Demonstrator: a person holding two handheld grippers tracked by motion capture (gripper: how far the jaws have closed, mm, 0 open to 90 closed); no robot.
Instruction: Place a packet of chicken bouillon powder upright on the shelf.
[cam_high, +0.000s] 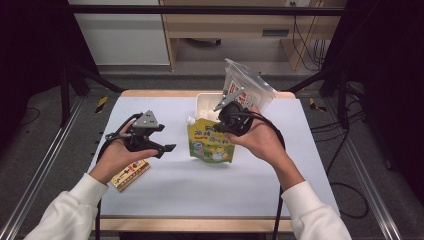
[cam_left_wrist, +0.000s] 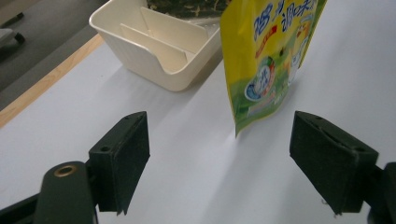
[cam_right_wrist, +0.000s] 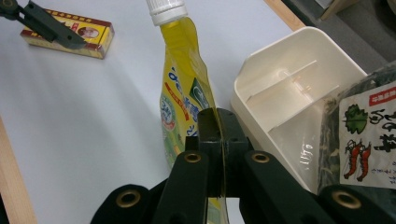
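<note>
Right gripper (cam_right_wrist: 218, 140) pinched pouch (cam_right_wrist: 184, 88) edge, held it upright on table beside bin (cam_right_wrist: 299, 60). Left gripper (cam_left_wrist: 219, 158) gaped wide, empty, near pouch. Best: keep pinch firm, lift pouch over rim, lower into bin.

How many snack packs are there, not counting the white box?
3. The yellow pouch stands mid-table, pinched by the right gripper. A clear bag leans in the white box. A small red-and-gold packet lies near the left hand. More may hide in the box.
</note>
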